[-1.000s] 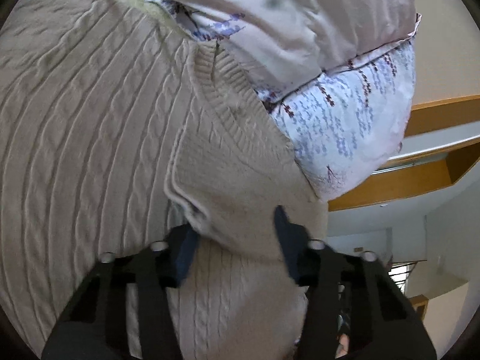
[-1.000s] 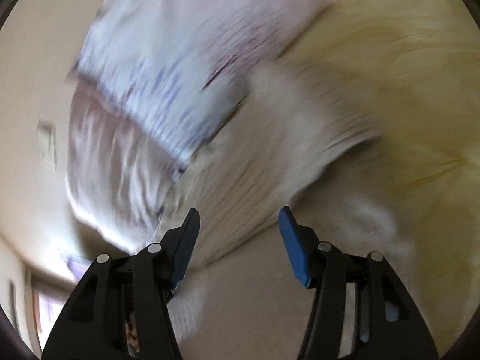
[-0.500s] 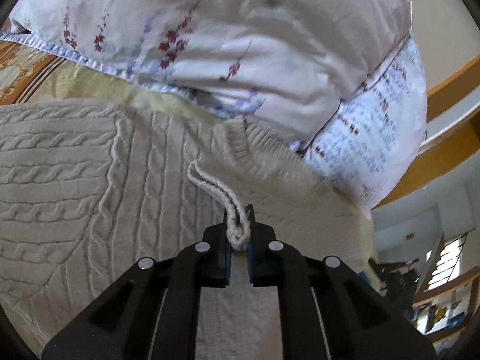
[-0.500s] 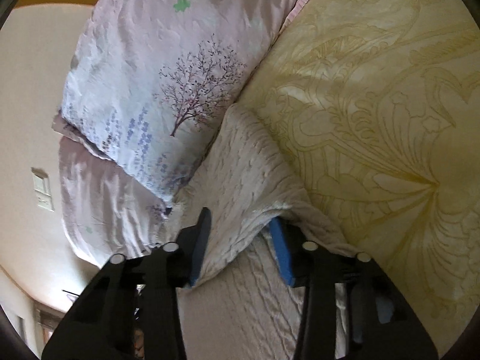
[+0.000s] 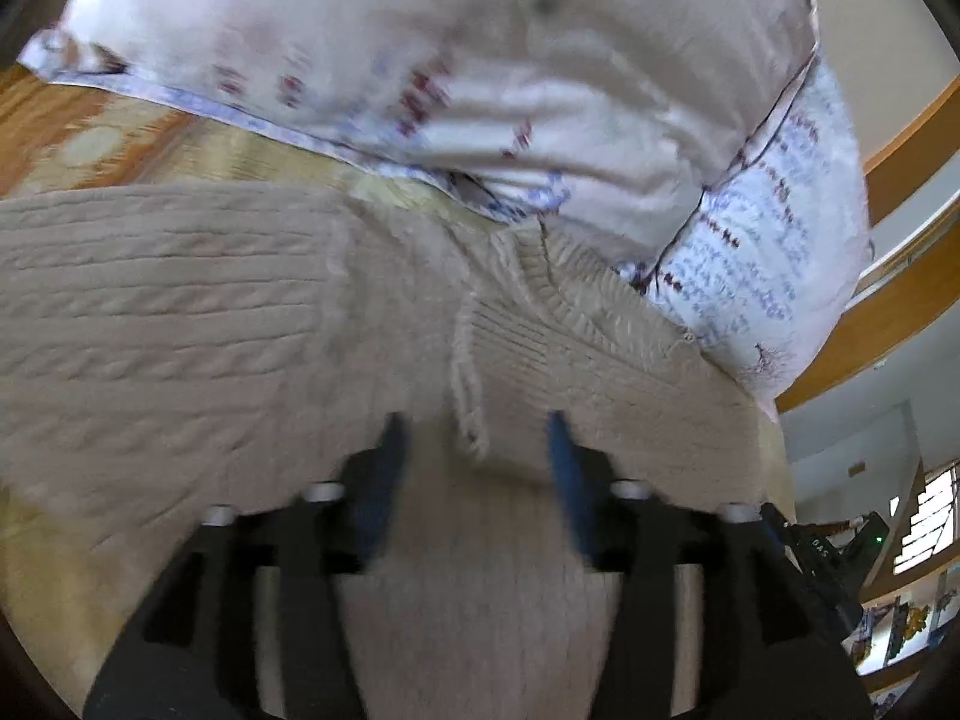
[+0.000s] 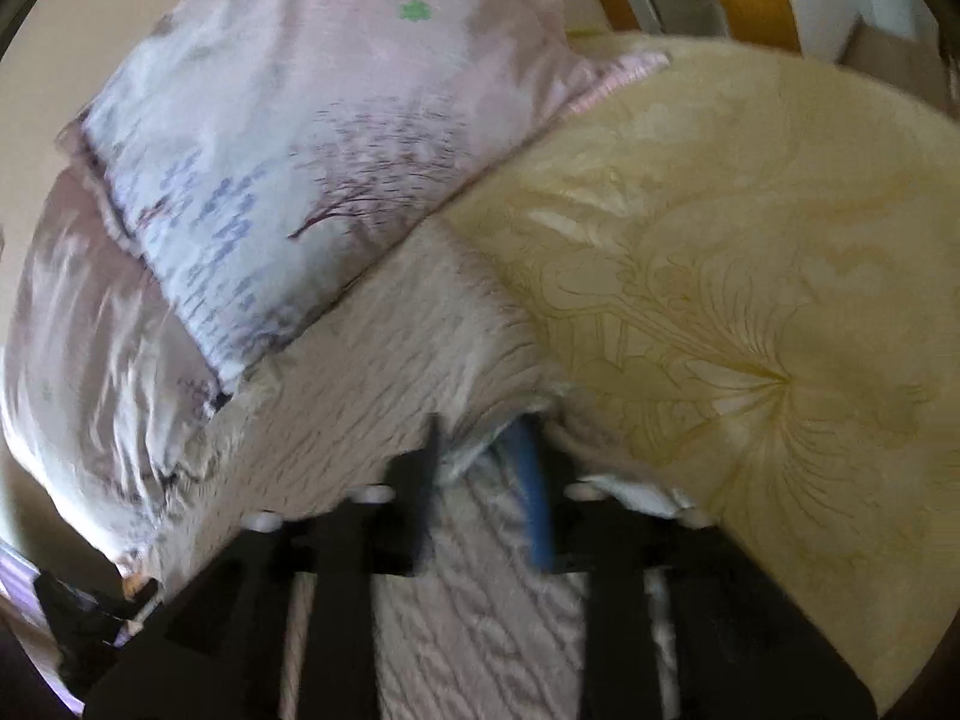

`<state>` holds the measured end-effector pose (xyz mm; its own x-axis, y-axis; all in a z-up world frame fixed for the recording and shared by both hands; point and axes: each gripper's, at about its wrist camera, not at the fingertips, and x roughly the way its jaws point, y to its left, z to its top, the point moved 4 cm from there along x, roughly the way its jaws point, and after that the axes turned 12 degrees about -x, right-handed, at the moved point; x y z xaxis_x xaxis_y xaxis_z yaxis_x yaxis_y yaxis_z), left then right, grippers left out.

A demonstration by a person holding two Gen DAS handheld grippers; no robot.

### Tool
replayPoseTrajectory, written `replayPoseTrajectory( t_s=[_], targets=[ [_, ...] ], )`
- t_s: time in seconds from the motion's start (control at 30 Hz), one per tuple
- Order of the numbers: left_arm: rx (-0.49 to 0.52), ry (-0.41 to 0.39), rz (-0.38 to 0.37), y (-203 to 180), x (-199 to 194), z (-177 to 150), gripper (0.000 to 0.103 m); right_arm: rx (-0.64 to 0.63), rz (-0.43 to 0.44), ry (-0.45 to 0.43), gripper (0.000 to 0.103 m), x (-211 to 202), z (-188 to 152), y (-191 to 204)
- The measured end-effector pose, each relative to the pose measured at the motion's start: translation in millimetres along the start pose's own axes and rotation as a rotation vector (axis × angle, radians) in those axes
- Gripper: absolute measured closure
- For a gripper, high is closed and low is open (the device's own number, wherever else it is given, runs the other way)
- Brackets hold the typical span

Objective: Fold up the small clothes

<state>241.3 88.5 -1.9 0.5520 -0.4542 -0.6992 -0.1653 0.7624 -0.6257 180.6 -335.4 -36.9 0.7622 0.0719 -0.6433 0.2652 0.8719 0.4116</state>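
left gripper: tilted downward, jaws opening, blue pads apart.
right gripper: tilted downward, jaws opening; blurred, apparently gripping nothing.

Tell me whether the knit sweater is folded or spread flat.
Partly folded: the sweater has a ribbed edge flap doubled over its body, by the pillow. Further folds: cannot tell.
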Motion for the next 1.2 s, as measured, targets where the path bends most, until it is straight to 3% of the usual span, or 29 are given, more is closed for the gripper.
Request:
replayPoseTrajectory(
  t_s=[0.03, 0.17, 0.23, 0.4, 0.43, 0.57, 0.9, 1.03, 1.07, 1.1, 1.2],
  targets=[
    [-0.002, -0.025, -0.009, 7, -15, -1, 0.038, -0.023, 0.014, -0.014, 0.039, -5, -2, 5],
    [-0.040, -0.140, -0.008, 47, -73, -3, 0.035, -0.161, 0.129, -0.030, 0.028, -11, -13, 39],
    [-0.101, -0.198, 0.017, 75, -99, 0, 0.035, -0.228, 0.218, -0.024, 0.028, -7, -19, 57],
    [-0.353, -0.299, 0.076, 162, -143, 12, 0.039, -0.271, 0.342, 0.010, 0.028, 2, -30, 78],
    [-0.388, -0.309, 0.080, 173, -147, 14, 0.043, -0.268, 0.349, 0.014, 0.027, 1, -31, 79],
    [-0.568, -0.348, 0.012, 217, -160, 25, 0.047, -0.215, 0.378, 0.028, 0.024, 3, -34, 71],
    [-0.817, -0.428, -0.072, 259, -162, 48, 0.062, -0.186, 0.396, 0.053, 0.023, 7, -36, 67],
    [-0.846, -0.447, -0.079, 267, -164, 54, 0.075, -0.182, 0.404, 0.051, 0.023, 7, -36, 67],
    [-0.850, -0.450, -0.082, 268, -163, 55, 0.089, -0.181, 0.406, 0.050, 0.023, 7, -36, 67],
    [-0.843, -0.453, -0.084, 266, -163, 56, 0.096, -0.180, 0.408, 0.050, 0.023, 7, -36, 66],
    [-0.784, -0.479, -0.096, 244, -169, 62, 0.097, -0.179, 0.416, 0.048, 0.022, 6, -36, 66]
  ],
)
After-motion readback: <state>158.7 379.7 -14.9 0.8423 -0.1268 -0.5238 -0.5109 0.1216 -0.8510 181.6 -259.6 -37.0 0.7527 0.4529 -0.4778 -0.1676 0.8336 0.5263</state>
